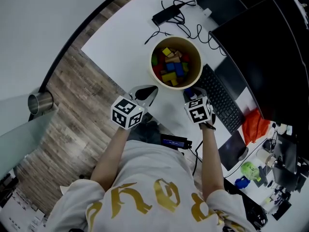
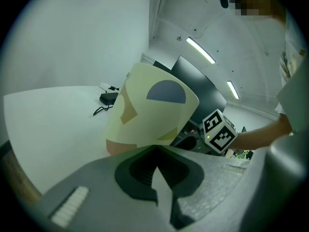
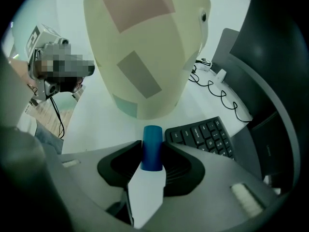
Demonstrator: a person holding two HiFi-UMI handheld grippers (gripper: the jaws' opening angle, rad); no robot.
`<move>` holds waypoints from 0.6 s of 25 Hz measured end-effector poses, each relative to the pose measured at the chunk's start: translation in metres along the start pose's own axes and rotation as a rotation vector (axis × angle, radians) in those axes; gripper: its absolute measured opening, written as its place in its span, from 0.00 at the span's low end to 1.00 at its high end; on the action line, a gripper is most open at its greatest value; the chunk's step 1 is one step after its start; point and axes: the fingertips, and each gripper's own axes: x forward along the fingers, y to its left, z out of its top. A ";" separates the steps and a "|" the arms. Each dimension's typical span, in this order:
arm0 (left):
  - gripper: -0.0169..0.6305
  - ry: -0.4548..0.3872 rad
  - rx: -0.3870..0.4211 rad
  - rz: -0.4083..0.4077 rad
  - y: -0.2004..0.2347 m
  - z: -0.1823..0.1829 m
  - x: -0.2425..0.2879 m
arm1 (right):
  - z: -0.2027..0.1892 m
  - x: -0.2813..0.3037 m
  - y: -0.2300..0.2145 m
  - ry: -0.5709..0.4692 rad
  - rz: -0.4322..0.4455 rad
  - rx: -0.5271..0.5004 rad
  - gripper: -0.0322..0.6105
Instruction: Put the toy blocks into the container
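While the head view looks steeply down on the white bench (image 1: 120,47), the cream container (image 1: 192,50) stands on it, mouth up, with toy blocks (image 1: 171,64) heaped inside. The left gripper (image 1: 148,92) and right gripper (image 1: 192,94) sit just at its near side, and a keyboard (image 1: 222,100) lies to the right. Gold print on the person's shirt (image 1: 145,197) is too warped to read. From the left gripper view, the jaws are pressed together tip to tip, close to the container's wall. From the right gripper view, the jaws pinch a blue cylinder (image 3: 152,148), its long axis running along them and its far end pointing toward the container's foot.
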 end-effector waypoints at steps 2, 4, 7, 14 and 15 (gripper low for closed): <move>0.04 0.005 -0.012 -0.007 0.000 -0.003 0.001 | -0.001 0.000 -0.001 0.001 0.020 0.032 0.31; 0.04 0.014 -0.018 -0.011 -0.001 -0.005 0.002 | 0.000 0.001 -0.001 0.006 0.049 0.064 0.31; 0.04 0.021 -0.018 -0.023 -0.006 -0.008 0.005 | -0.001 0.002 -0.002 0.026 0.067 0.076 0.30; 0.04 0.025 -0.012 -0.025 -0.008 -0.007 0.005 | -0.002 0.004 -0.006 0.011 0.047 0.102 0.30; 0.04 0.024 -0.010 -0.024 -0.008 -0.006 0.005 | -0.003 0.003 -0.006 0.009 0.044 0.109 0.30</move>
